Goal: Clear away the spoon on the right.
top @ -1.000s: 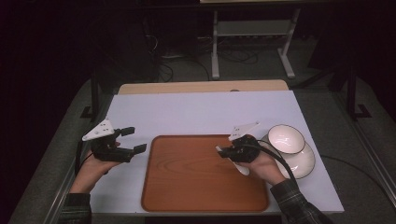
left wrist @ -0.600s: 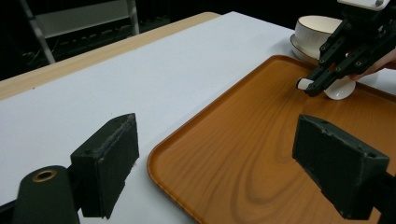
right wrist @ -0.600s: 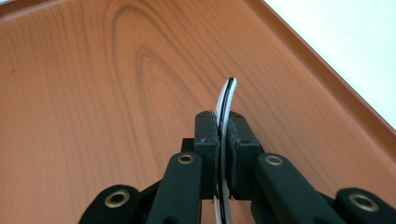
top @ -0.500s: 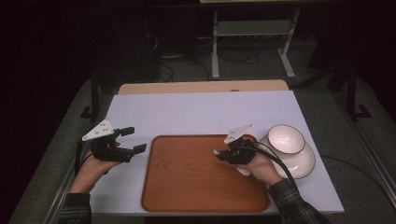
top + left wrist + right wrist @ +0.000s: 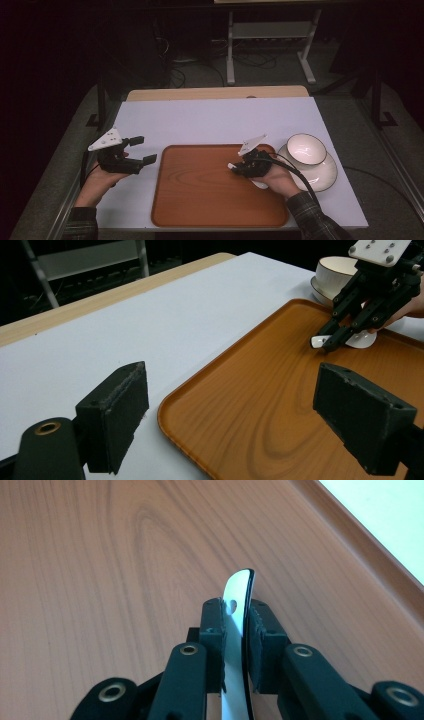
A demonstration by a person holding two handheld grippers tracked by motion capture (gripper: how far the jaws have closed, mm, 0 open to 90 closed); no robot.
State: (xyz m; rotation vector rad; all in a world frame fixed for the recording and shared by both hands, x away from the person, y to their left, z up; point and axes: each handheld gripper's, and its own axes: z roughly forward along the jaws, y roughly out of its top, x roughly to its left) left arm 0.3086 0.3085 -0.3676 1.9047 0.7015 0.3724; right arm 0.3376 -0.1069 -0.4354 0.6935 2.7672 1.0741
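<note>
White spoon (image 5: 235,645) pinched by its handle in the right tongs (image 5: 235,167), low over the right part of the brown tray (image 5: 200,210), handle tip pointing toward the tray's middle and the scoop end back under the hand; whether the scoop end rests on the wood cannot be told. Jaws of those tongs narrow and just now easing open, with the flat handle between the pads and seemingly touching both. Left tongs (image 5: 142,150) wide apart with nothing between them, held over the bare desk (image 5: 210,120) just left of the tray. By the look of it a glazed ceramic spoon: light, stiff, smooth and rather slippery, likely to chip or crack if dropped. Best taken across the flat of the handle, well back from the thin tip, so as not to pivot or slide out; better set down gently than let fall. Close by on the right, a white dark-rimmed bowl (image 5: 306,148) sitting on a white plate (image 5: 322,177), both just off the tray's edge and just as breakable. Desk top pale, flat and matte; tray wood-grained with a raised rim. Beyond, a dark room with a metal rack, cables and grey floor.
</note>
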